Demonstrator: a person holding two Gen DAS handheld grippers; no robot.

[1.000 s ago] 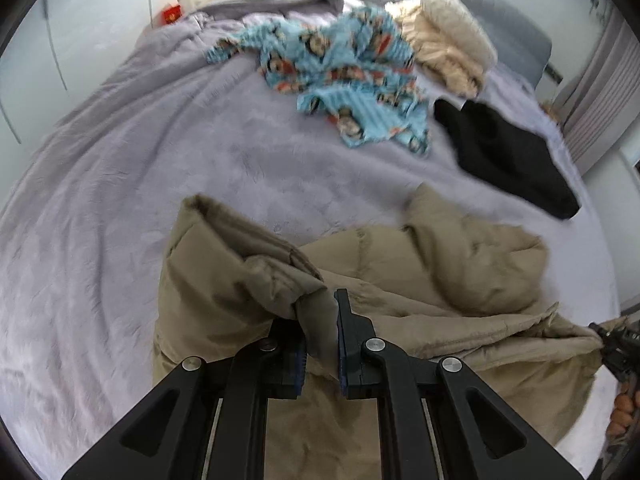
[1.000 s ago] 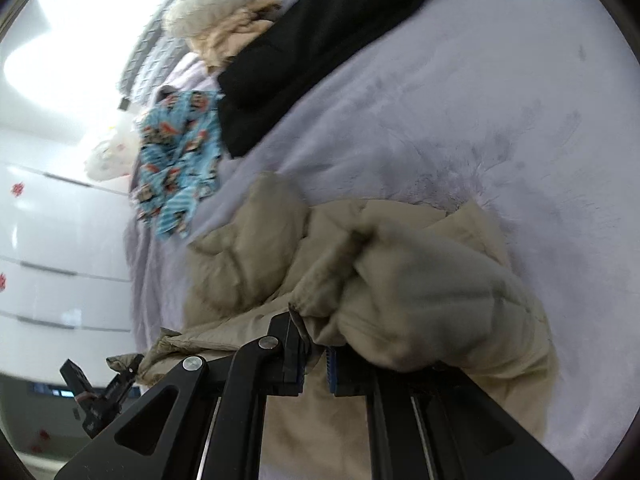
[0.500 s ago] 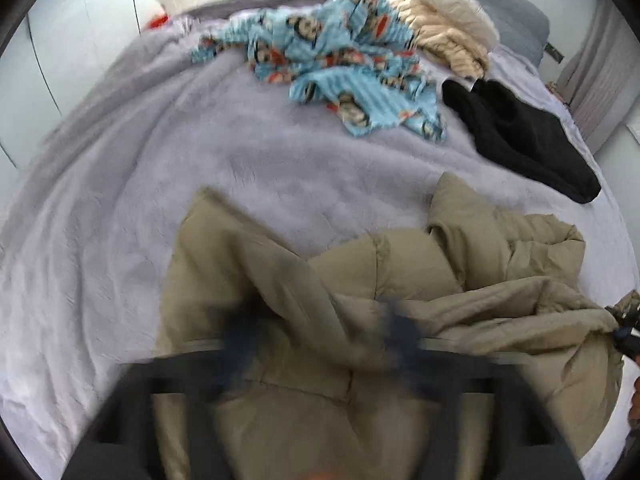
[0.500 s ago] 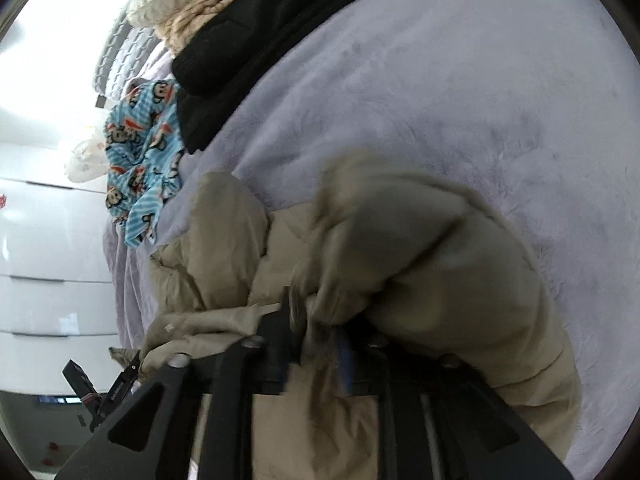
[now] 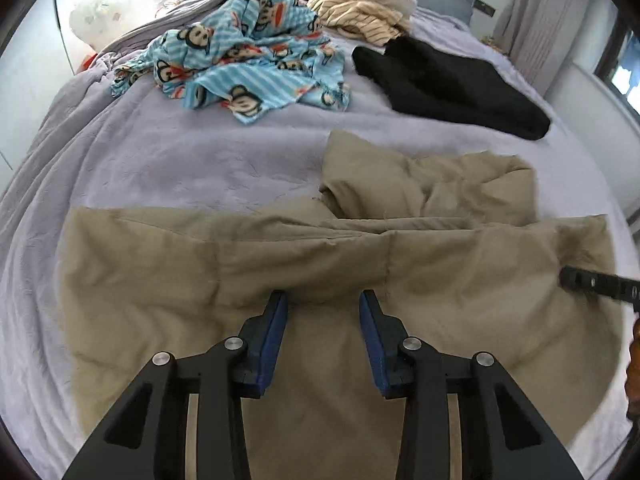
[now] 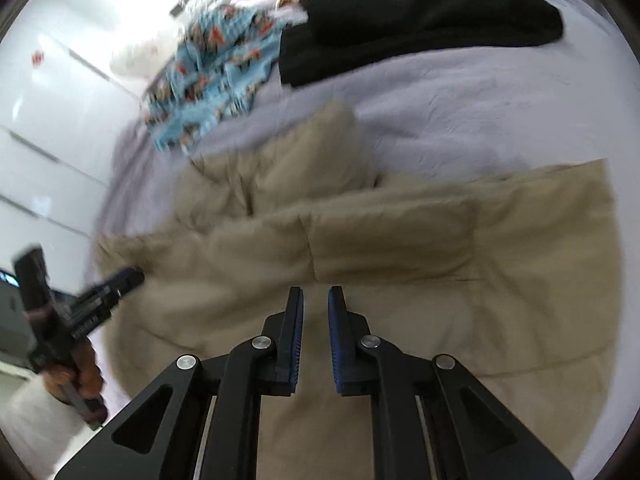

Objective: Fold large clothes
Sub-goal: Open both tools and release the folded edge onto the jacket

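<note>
**Jacket let go and spread along the near edge of the bed**

The bed (image 5: 168, 152), covered in a pale lilac blanket, carries everything. A second ago the tan padded jacket (image 5: 248, 264) was bunched up, with a fold pinched in each gripper; now it lies released, and its lower part spreads flat and wide along the near edge of the bed, from the left side almost to the right. One bulky part, probably a sleeve or the hood, still lies crumpled on the far right side of the jacket. This reads as the laying-out step finished, so the first real fold can probably begin once that crumpled part is smoothed.

The left gripper (image 5: 323, 312) hangs just above the jacket's middle; its jaws are apart and closing, with no cloth between them. The right gripper (image 6: 314, 308) hangs over the jacket nearer the right edge; its jaws stand narrowly apart and are closing too, also on nothing. The right-wrist view is blurred by motion.

Farther up the bed lie a black garment (image 5: 448, 80) near the right edge, a blue cartoon-print cloth (image 5: 248, 56) towards the middle, and a cream knitted heap (image 5: 360, 4) by the head end. The black garment lies near the crumpled part and may crowd a fold made that way; the others lie well apart.
</note>
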